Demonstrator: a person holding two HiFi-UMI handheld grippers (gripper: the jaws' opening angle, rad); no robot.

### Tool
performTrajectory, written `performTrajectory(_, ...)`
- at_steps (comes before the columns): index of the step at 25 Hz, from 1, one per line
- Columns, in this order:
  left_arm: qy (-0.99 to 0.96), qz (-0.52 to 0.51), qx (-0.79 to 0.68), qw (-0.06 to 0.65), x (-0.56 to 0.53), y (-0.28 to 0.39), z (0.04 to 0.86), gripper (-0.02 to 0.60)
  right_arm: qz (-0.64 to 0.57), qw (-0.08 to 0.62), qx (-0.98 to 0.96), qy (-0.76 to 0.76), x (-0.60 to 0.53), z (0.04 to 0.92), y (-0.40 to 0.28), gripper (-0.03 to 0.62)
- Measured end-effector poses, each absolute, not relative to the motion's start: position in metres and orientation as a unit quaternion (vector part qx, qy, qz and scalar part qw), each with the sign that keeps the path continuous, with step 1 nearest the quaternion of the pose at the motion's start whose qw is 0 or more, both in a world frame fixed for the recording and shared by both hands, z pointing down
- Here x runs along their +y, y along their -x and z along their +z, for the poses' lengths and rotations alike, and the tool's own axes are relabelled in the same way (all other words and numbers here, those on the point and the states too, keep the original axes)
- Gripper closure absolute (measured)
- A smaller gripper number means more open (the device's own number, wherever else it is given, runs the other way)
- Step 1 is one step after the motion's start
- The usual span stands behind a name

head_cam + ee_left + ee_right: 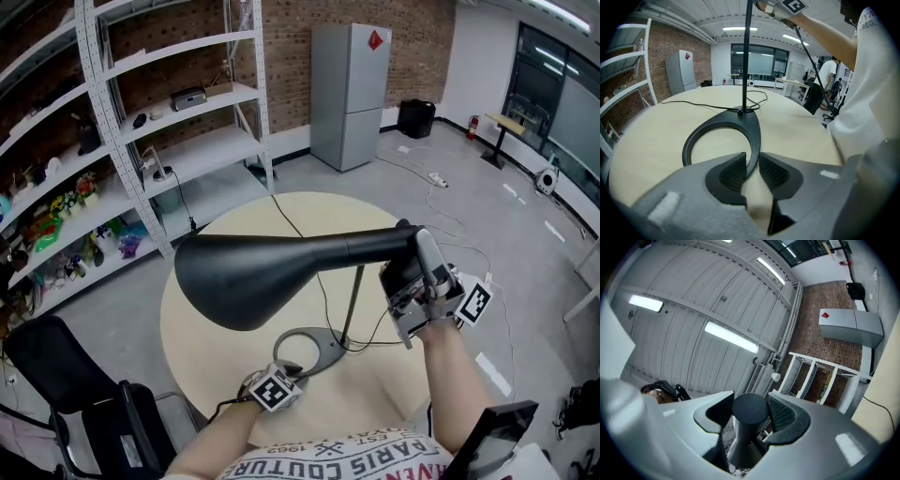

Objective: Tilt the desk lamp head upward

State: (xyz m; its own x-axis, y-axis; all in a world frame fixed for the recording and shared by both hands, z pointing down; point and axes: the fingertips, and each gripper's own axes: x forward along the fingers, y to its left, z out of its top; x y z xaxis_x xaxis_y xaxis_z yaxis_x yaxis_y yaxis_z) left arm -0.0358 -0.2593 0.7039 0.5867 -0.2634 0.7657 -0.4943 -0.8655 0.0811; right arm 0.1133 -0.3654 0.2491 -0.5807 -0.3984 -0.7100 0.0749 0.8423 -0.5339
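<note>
Left hold: your left gripper (284,364) is clamped on the near rim of the lamp base (314,349), a flat black ring lying on the round table (197,347). In the left gripper view the ring's edge sits pinched between the pads.
Lamp position: the desk lamp stands near the table's front edge, just ahead of you. Its thin stem (353,300) rises from the base's far point.
Lamp head: the lamp head (253,272) is a matte black cone, wide at the left and narrowing to a round neck at the right. It lies about level across the head view, with the shade mouth turned down.
Right hold: your right gripper (412,272) is closed on the narrow rear neck of the lamp head. The right gripper view shows the round end between the pads.
Progress: both holds are set and the base is braced. Judged from the level head, the upward tilt is unfinished. How far it has gone cannot be told.
</note>
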Motion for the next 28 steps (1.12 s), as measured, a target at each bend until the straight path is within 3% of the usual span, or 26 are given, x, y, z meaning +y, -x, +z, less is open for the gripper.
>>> performTrajectory(28,-0.878,0.402,-0.215,0.144,-0.257,0.036,0.7,0.491,-0.297,0.496,0.815,0.047,-0.363,0.264,-0.111,0.368)
